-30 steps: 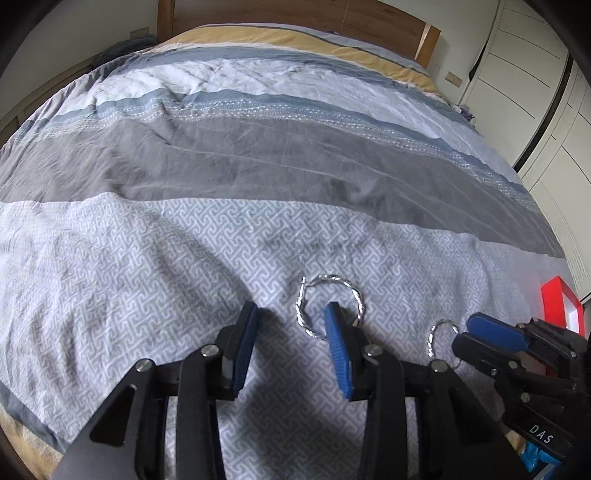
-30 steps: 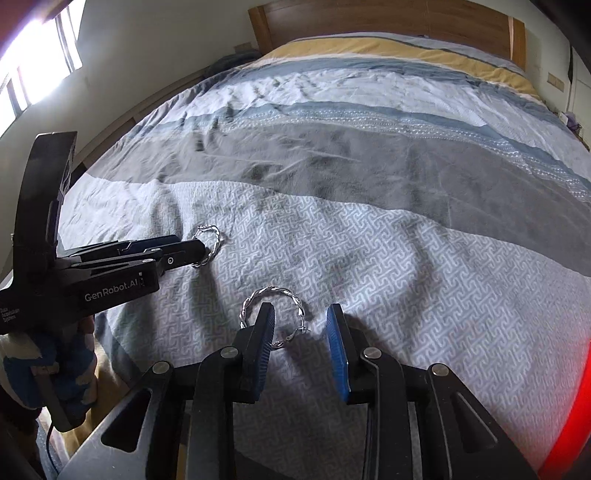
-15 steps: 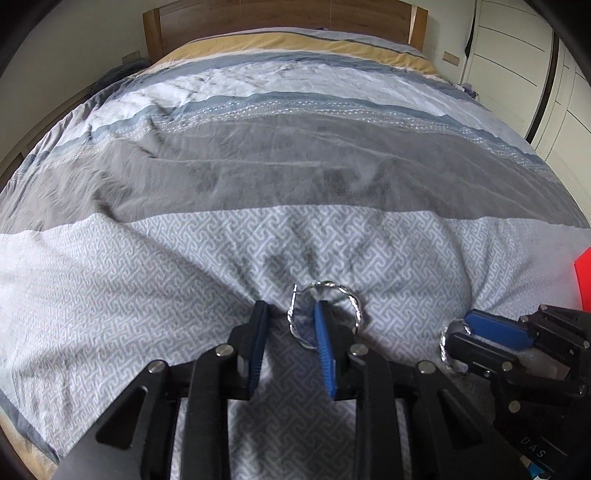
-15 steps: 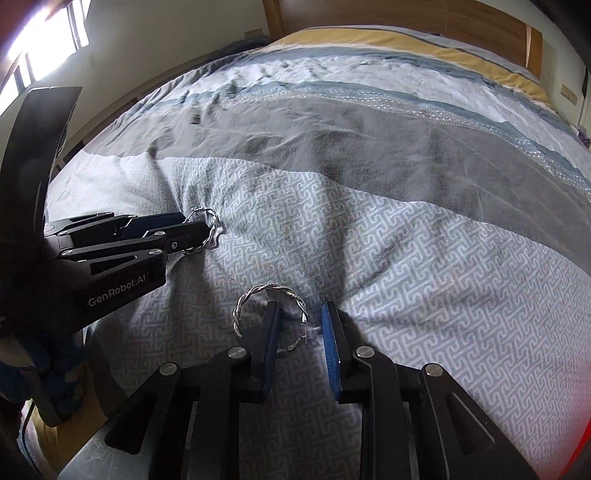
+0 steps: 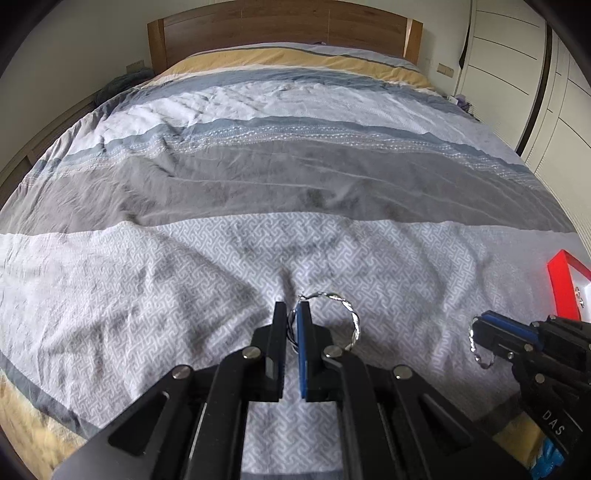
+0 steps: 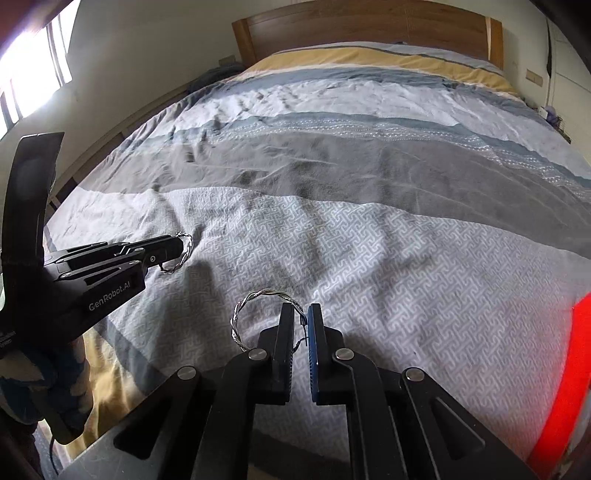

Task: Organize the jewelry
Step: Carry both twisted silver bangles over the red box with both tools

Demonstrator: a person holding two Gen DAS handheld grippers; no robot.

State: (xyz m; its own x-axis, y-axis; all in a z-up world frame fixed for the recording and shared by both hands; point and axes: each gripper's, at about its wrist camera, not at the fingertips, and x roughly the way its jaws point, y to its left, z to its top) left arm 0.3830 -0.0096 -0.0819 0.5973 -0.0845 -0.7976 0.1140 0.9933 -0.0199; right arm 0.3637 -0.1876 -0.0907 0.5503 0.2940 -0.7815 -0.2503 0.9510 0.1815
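Two twisted silver hoop earrings are held above the bed. My left gripper [image 5: 291,314] is shut on one silver hoop [image 5: 351,314], pinching its left side; the loop sticks out to the right. My right gripper [image 6: 300,317] is shut on the other silver hoop [image 6: 255,299], pinching its right side; the loop sticks out to the left. In the left wrist view the right gripper [image 5: 480,332] shows at the right with its hoop [image 5: 476,350]. In the right wrist view the left gripper [image 6: 173,247] shows at the left with its hoop [image 6: 184,251].
A striped grey, white and yellow bedspread [image 5: 295,166] covers the bed, with a wooden headboard [image 5: 284,29] at the far end. A red jewelry box [image 5: 565,284] with a white lining sits at the right edge, also a red blur in the right wrist view [image 6: 565,387]. White wardrobe doors [image 5: 517,55] stand at the right.
Both grippers closed from open onto the hoops and lifted them slightly off the bedspread. The views have tilted up toward the headboard.
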